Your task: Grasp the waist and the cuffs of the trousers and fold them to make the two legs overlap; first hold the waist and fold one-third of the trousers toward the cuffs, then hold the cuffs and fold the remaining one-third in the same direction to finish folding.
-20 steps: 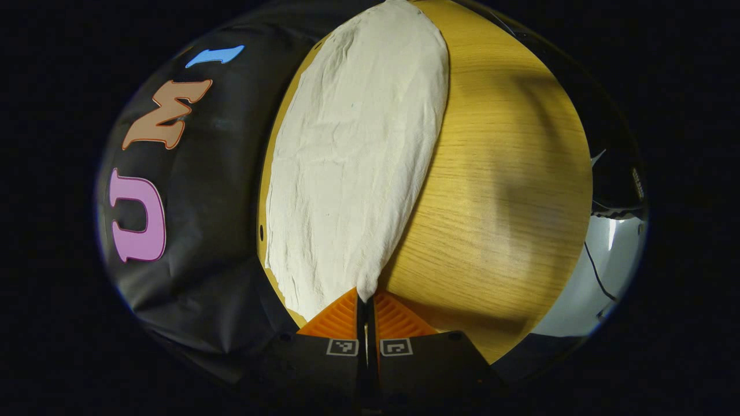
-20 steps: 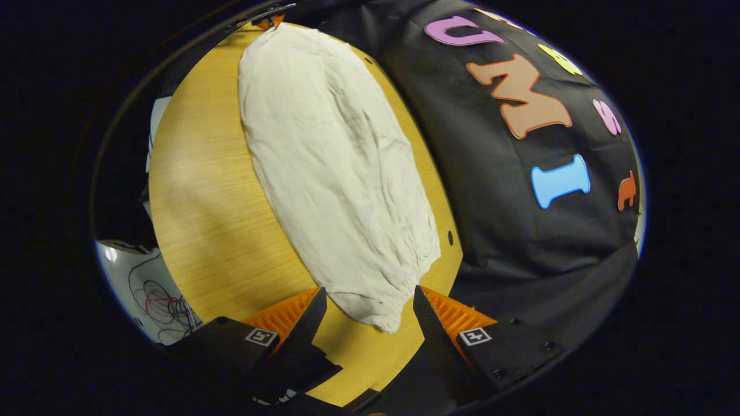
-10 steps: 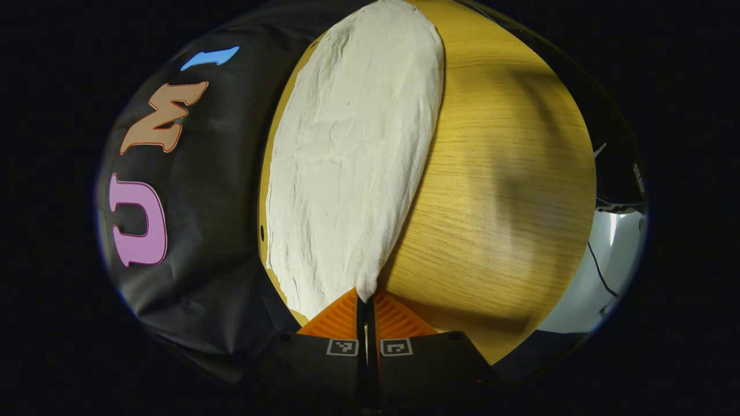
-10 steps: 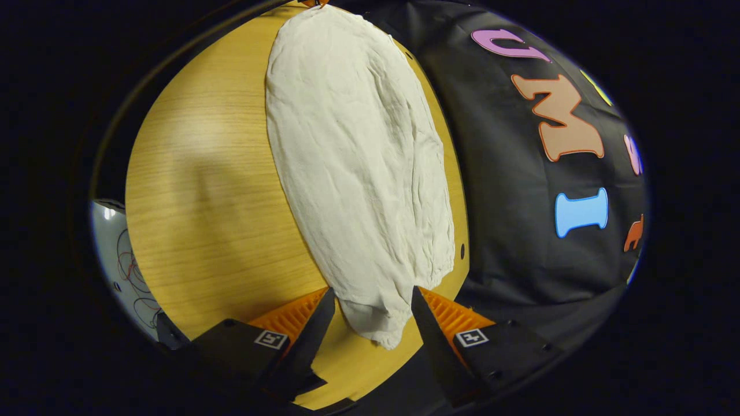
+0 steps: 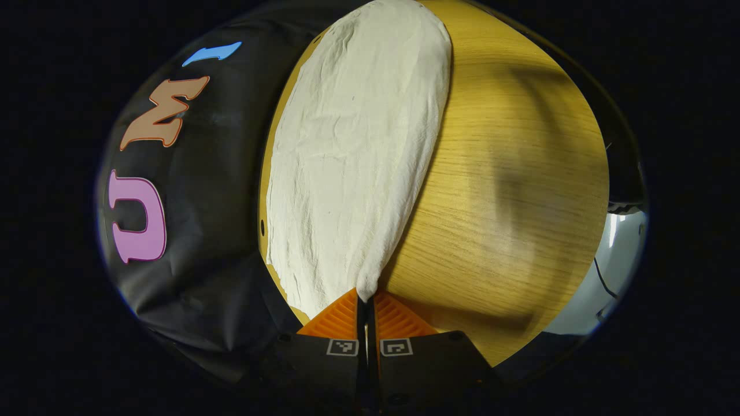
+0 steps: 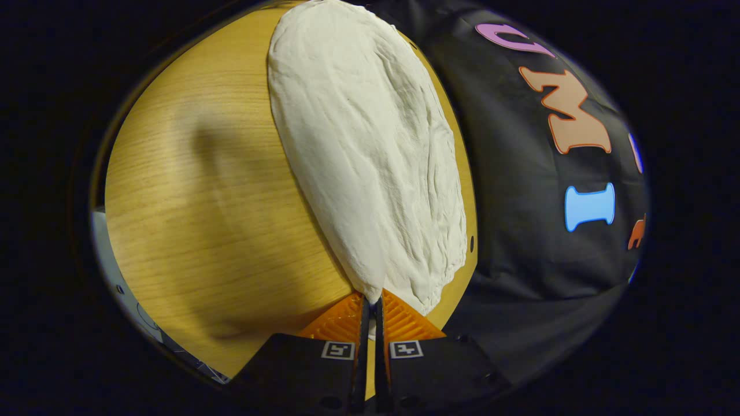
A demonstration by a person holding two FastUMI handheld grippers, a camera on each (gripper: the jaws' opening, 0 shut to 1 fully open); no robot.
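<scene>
Left gripper: fingers pressed together, pinching a corner of the cream trousers at 6 o'clock.
Right gripper: likewise clamped on the opposite end's corner at 6 o'clock.
Trousers: lying along the wooden table's wall-side edge.
Risk: thin cloth may slip out; uneven lifting skews the legs.
Room: bare wood at 3 o'clock in the left gripper view; booth wall close.

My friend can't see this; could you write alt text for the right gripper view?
A hand-held gripper pinches one end of wrinkled cream cloth trousers, which stretch away flat along a light wooden table beside a black cloth wall.
</scene>
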